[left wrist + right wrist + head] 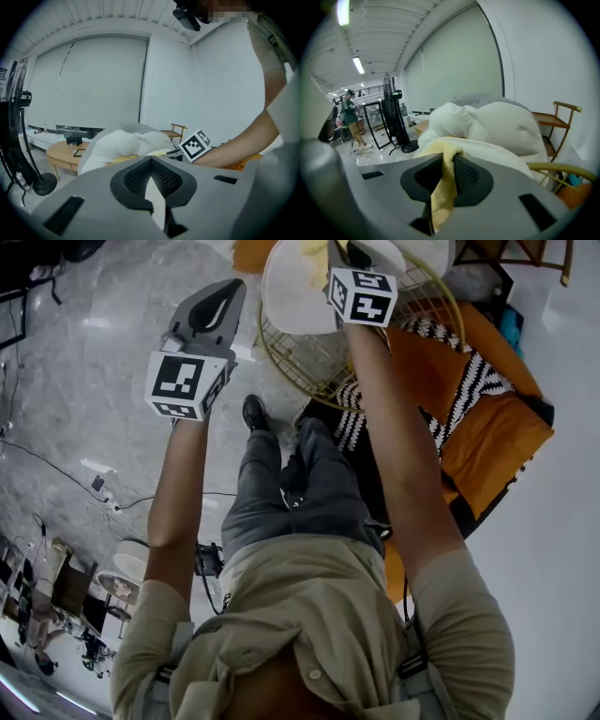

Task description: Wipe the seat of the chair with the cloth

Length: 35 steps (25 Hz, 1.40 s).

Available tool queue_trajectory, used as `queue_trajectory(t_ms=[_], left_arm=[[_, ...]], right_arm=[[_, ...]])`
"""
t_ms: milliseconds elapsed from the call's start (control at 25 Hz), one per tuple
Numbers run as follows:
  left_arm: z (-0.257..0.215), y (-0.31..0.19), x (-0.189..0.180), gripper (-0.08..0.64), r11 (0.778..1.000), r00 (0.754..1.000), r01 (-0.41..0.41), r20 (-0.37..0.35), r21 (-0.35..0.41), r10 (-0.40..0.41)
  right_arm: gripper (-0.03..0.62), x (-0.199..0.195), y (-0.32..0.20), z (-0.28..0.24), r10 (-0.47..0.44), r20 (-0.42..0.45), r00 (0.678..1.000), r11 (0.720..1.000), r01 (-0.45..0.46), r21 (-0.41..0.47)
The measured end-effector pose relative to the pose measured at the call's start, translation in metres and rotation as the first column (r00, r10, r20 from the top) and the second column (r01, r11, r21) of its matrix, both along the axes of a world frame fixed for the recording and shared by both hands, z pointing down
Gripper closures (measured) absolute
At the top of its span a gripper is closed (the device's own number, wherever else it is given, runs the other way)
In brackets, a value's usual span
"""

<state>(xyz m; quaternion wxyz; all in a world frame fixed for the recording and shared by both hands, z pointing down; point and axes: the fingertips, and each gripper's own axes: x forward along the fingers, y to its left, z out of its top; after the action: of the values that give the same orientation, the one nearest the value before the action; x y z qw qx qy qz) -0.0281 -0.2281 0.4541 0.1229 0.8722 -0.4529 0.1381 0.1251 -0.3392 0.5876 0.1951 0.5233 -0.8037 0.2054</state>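
Right gripper (445, 164): jaws clamped on the yellow cloth (442, 197). A fold is pinched between the pads and the free end hangs down towards the camera. Ahead of the jaws the cloth lies on the white seat cushion (497, 159) of the chair (281, 362), touching it, with the puffy back cushion (497, 124) just behind.

Head view: right gripper (349, 251) is over the seat at the top edge of frame, marker cube up. The right arm is stretched straight forward over the chair's gold wire rim, above a striped pillow (464, 371) on an orange sofa (497, 437).

Left gripper (152, 180): jaws almost together, with only a thin pale sliver between the pads, gripping nothing.

Head view: left gripper (214, 304) is held out over the grey floor (103, 343), left of the chair and clear of it. The left arm is extended forward.
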Motion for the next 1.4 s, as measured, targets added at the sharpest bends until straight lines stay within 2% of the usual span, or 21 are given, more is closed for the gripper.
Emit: queue_trajectory(t_ms=[200,360,480,680,880,1080,1240,1320,1400], left_arm=[[0.006,-0.005,0.012,0.551,1.000,1.000,-0.019,-0.006,-0.006,0.019],[0.008,-0.009,0.025,0.551,0.999,0.999,-0.040,-0.009,-0.010,0.040],[0.008,-0.009,0.034,0.551,0.998,0.998,-0.055,-0.007,-0.010,0.055],[0.008,-0.006,0.035,0.551,0.998,0.998,-0.062,-0.002,-0.010,0.062],[0.011,-0.009,0.015,0.551,0.999,0.999,-0.038,-0.006,-0.014,0.038],[0.019,0.004,-0.009,0.551,1.000,1.000,-0.001,-0.008,-0.024,0.001],[0.031,0.012,-0.032,0.551,0.998,0.999,0.040,-0.006,-0.041,-0.041],[0.036,0.015,-0.042,0.551,0.997,0.999,0.053,-0.006,-0.049,-0.054],[0.038,0.018,-0.049,0.551,0.997,0.998,0.064,-0.007,-0.053,-0.065]], right_arm=[[0.531,0.109,0.012,0.011,0.183,-0.030,0.983,0.982,-0.184,-0.040],[0.531,0.179,0.027,0.002,0.325,-0.032,0.945,0.945,-0.326,-0.020],[0.531,0.189,0.034,0.001,0.331,-0.037,0.943,0.943,-0.332,-0.016],[0.531,0.178,0.038,0.005,0.326,-0.034,0.945,0.945,-0.327,-0.023],[0.531,0.146,0.030,0.012,0.308,-0.023,0.951,0.950,-0.309,-0.034],[0.531,0.075,0.025,0.029,0.241,0.019,0.970,0.969,-0.239,-0.064],[0.531,-0.029,0.018,0.040,0.059,0.066,0.996,0.996,-0.054,-0.071],[0.531,-0.077,0.018,0.042,-0.031,0.078,0.996,0.997,0.036,-0.065],[0.531,-0.107,0.020,0.042,-0.078,0.090,0.993,0.994,0.084,-0.066]])
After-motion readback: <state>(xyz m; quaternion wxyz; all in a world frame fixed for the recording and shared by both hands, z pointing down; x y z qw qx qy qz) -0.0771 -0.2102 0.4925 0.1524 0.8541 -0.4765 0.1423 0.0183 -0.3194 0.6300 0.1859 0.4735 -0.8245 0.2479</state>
